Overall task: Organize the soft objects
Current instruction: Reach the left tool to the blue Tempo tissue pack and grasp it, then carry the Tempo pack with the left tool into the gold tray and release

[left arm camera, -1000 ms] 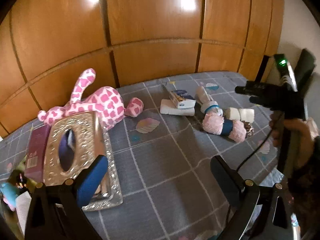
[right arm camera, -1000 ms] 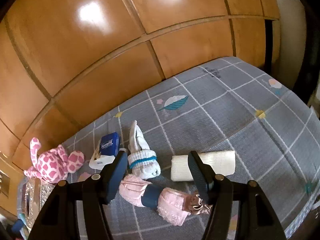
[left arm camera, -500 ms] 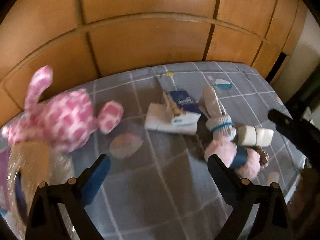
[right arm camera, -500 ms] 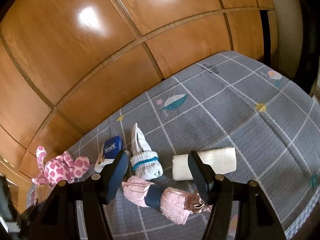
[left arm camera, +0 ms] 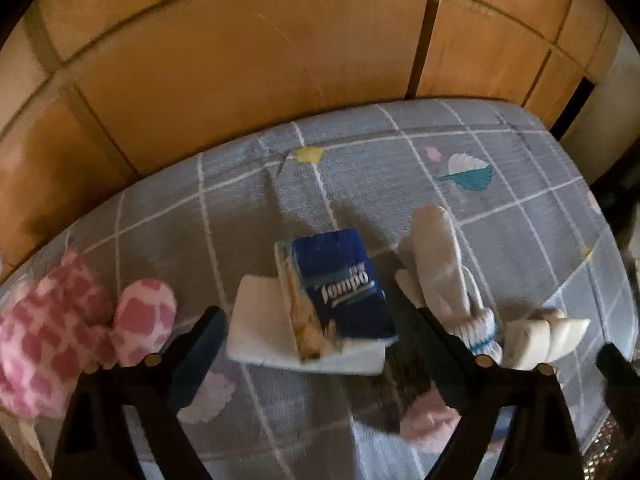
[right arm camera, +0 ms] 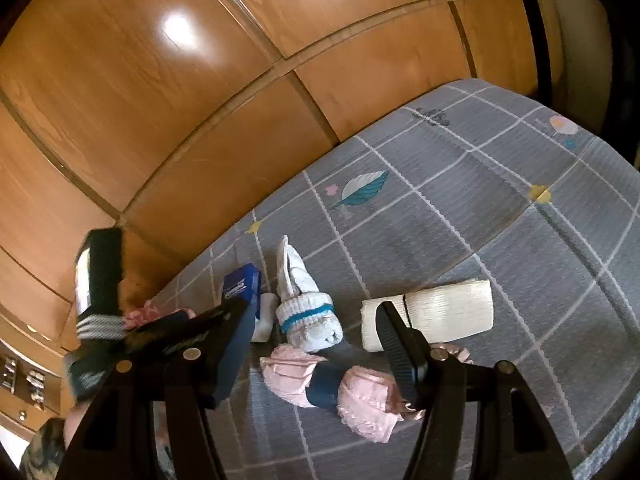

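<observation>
Left gripper (left arm camera: 308,344) nearer blue tissue pack (left arm camera: 340,284).

The tissue pack (left arm camera: 340,288) lies on the folded cloth (left arm camera: 260,320) on the bed cover (left arm camera: 360,176). The plush toy (left arm camera: 60,332) lies left of it. The rolled socks (left arm camera: 448,280) lie right; the rolled towel (left arm camera: 540,336) lies beyond them.

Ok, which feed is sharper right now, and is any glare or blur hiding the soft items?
Left wrist view: motion-smeared, the blue tissue pack and pink spotted plush toy soft-edged, no glare. Right wrist view: crisp on the rolled cream towel and pink rolled cloth; bright glare only on the glossy wooden panelling.
</observation>
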Demonstrator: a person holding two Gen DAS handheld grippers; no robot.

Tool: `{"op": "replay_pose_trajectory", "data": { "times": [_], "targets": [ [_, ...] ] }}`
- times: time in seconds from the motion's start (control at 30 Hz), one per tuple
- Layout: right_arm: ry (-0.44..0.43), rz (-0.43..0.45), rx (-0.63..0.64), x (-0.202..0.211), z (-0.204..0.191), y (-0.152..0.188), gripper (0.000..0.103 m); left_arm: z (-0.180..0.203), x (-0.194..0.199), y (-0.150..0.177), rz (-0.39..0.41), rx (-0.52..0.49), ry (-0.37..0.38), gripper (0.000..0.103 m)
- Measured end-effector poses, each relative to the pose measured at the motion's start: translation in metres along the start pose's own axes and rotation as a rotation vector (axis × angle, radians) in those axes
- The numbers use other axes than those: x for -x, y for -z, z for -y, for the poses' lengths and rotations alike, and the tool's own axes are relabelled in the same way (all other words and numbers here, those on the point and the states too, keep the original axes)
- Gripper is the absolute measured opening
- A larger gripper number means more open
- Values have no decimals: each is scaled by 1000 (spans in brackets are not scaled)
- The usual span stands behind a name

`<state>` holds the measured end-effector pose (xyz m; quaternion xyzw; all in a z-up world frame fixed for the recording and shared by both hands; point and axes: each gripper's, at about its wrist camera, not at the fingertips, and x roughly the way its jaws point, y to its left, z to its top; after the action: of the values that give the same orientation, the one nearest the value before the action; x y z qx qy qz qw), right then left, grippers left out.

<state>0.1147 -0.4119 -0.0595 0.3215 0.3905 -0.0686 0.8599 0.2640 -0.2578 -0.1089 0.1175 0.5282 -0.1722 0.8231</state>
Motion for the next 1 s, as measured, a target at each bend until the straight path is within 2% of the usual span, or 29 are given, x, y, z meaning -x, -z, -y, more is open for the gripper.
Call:
{"op": "replay_pose_trajectory", "data": {
  "times": [0.17, 0.2, 0.4, 0.6, 0.8, 1.0],
  "targets": [
    [-5, -8, -3, -1, 1, 0, 64, -3, -22, -5, -61, 17, 33, 55],
    [-4, -11, -3, -1, 1, 0, 64, -3, -22, -5, -53, 13, 32, 53],
    [9, -22, 1, -4, 0, 2, 64, -17, 4, -6, 17, -10, 83, 53],
    [18, -46, 25, -8, -4, 6, 64, -35, 23, -21, 29, -52, 33, 53],
    [36, -68, 26, -13, -3, 8, 64, -87, 76, -38, 142, 49, -17, 53],
    [49, -72, 56, -13, -8, 13, 64, -158, 128, -41, 243, 166, -118, 53]
  ]
}}
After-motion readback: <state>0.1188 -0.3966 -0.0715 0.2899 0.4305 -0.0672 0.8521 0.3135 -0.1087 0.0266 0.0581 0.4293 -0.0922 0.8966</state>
